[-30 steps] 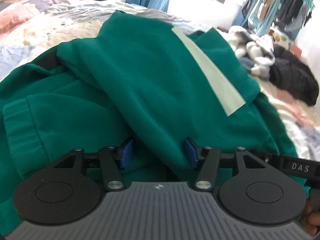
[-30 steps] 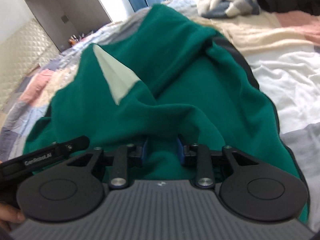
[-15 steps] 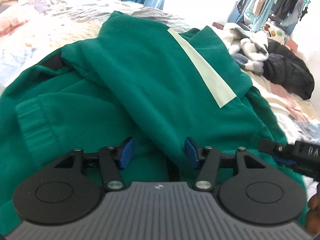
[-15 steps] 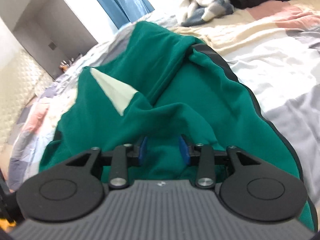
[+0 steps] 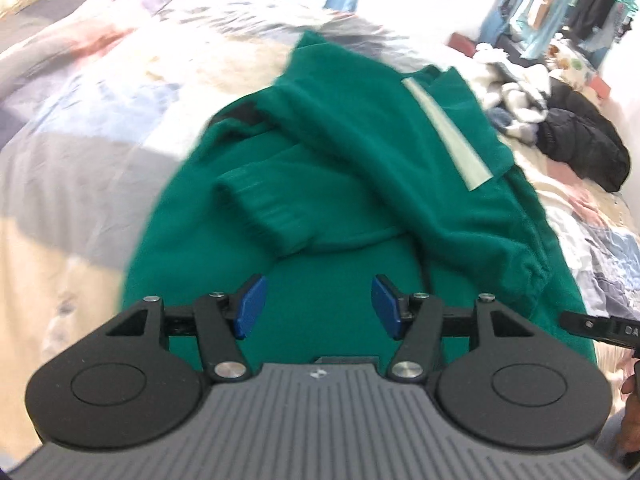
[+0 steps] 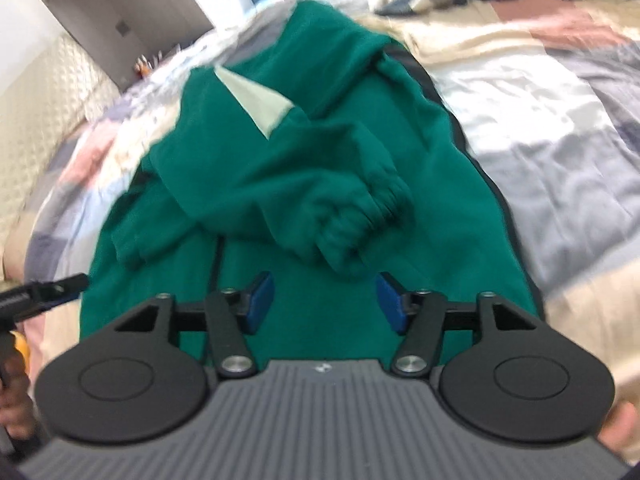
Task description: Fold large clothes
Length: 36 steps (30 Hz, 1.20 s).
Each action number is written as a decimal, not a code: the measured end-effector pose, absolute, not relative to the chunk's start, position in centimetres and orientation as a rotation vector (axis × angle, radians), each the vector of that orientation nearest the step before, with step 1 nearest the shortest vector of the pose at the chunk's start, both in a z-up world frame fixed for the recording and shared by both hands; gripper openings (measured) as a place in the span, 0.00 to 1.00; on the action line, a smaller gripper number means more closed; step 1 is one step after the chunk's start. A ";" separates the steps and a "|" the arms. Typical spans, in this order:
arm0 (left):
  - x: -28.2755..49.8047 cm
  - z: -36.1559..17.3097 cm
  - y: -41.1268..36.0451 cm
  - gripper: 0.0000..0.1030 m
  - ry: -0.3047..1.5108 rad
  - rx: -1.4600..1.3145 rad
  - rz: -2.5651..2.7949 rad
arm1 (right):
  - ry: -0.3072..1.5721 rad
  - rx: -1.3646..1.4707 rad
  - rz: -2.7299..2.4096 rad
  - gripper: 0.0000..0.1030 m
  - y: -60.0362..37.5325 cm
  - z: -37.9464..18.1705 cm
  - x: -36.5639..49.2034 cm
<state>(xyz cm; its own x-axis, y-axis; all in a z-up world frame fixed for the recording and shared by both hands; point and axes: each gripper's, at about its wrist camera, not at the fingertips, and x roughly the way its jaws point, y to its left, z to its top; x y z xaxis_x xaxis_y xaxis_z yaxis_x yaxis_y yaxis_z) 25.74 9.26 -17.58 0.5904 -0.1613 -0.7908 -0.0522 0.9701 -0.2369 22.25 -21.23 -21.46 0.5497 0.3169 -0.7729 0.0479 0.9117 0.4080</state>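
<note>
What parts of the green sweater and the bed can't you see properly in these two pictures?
- Left wrist view: the near edge of the green sweater is hidden behind the left gripper, whose jaws are opening with nothing between them.
- Right wrist view: the right gripper, also opening and empty, covers the sweater's bottom edge; the cuff is blurred.
- Both views: the bed cover is smeared, its pattern unreadable.
- Left wrist view: the hanging clothes are too small.

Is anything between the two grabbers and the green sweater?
No. The green sweater lies right below the left gripper and right gripper, nothing in between. Both jaws are opening, with no cloth pinched.
</note>
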 end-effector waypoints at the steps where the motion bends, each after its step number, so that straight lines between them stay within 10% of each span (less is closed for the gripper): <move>1: 25.4 -17.6 10.2 0.66 0.961 -0.259 -0.055 | 1.005 0.416 0.156 0.62 -21.9 -21.6 22.0; 36: 26.2 -22.7 20.7 0.70 1.161 -0.499 0.240 | 1.014 0.878 -0.263 0.67 -31.1 -26.9 21.4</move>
<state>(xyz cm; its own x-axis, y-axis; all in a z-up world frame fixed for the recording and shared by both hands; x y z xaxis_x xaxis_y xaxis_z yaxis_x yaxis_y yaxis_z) 26.17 20.68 -22.65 0.3890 -0.0729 -0.9183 -0.4312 0.8665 -0.2515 21.38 -31.07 -26.87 0.5315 0.1915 -0.8251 0.5686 0.6414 0.5151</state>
